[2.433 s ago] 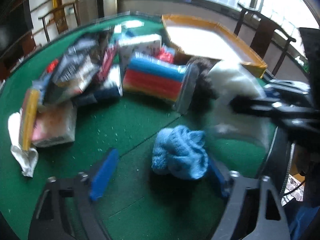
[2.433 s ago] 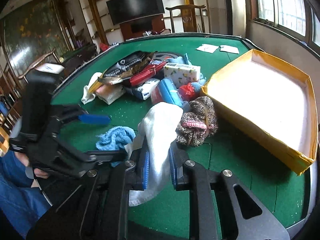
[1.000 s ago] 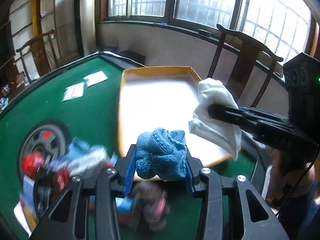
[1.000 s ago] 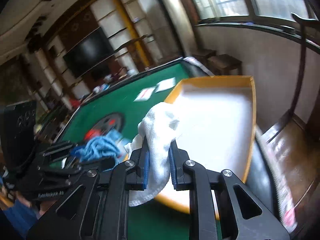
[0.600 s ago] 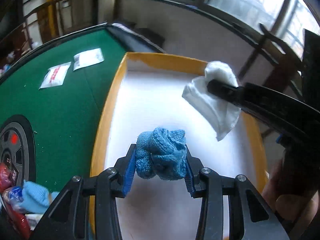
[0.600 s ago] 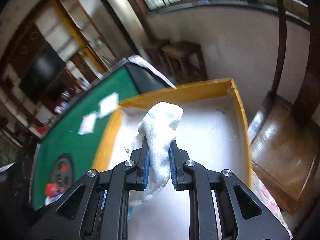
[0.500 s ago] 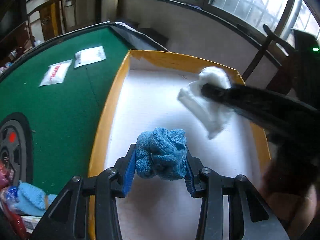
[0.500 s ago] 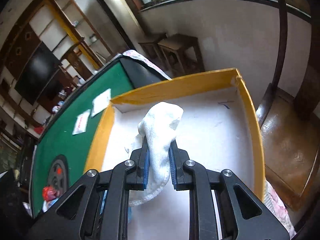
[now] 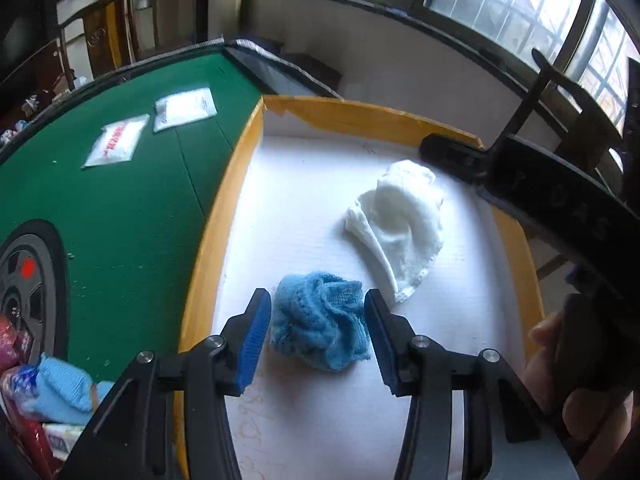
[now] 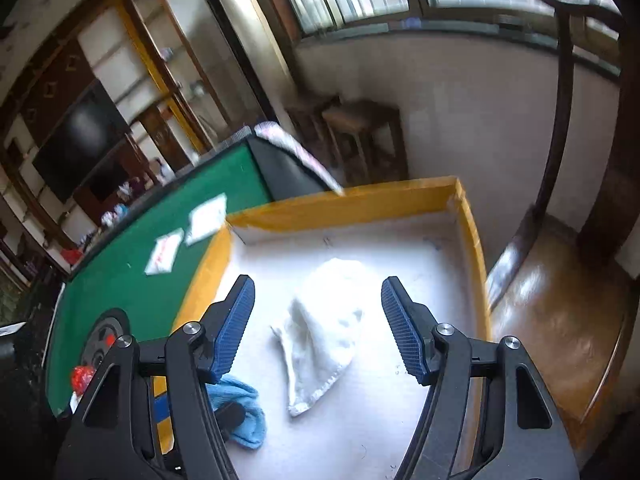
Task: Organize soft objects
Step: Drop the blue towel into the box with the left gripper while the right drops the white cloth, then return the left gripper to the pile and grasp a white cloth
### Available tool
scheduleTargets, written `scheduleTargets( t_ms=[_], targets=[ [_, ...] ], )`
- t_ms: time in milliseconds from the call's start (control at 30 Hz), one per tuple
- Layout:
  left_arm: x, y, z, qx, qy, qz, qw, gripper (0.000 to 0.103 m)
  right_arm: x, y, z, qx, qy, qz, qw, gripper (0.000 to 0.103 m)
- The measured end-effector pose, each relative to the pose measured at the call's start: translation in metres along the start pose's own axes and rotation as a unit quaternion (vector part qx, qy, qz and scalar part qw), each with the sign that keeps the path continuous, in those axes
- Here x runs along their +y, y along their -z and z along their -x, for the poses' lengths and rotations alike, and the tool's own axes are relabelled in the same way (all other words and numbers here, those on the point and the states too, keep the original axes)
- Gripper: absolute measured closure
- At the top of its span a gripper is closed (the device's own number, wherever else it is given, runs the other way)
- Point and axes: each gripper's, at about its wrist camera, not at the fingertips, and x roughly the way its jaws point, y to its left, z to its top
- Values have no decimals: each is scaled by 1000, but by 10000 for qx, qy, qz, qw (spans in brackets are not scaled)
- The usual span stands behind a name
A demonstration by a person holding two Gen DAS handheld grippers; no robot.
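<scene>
Lying in the yellow-rimmed tray (image 9: 208, 256), our blue knit (image 9: 320, 320) sits between the left tool's (image 9: 316, 330) opening jaws, the white cloth (image 10: 324, 332) at its two o'clock under the right tool (image 10: 316, 320), also opening; packets (image 9: 184, 110) on the green surface (image 9: 120, 216) at ten.

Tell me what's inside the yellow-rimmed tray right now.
Inside the tray lie a white cloth and a blue knitted piece, apart from each other. The floor beneath each is covered; the rest shown is bare white.
</scene>
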Motion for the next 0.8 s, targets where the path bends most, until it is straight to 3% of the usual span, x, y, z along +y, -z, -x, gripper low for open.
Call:
scheduleTargets(
  t_ms=[167, 367, 533, 667, 800],
  targets=[
    [-12, 15, 39, -412, -25, -172, 9990, 54, 28, 4, 48, -1082, 188, 588, 9922, 36],
    [-8, 54, 88, -747, 42, -165, 9971, 53, 45, 17, 78, -1733, -155, 760, 9818, 36],
    [18, 93, 136, -1132, -53, -42, 9936, 54, 61, 38, 88, -1678, -937, 908, 9771, 37],
    [54, 120, 177, -1455, -331, 163, 9887, 52, 89, 77, 103, -1526, -1285, 1198, 9726, 37],
    [107, 146, 209, -1719, -495, 660, 9816, 42, 116, 114, 115, -1338, -1839, 1426, 9633, 36]
  ],
)
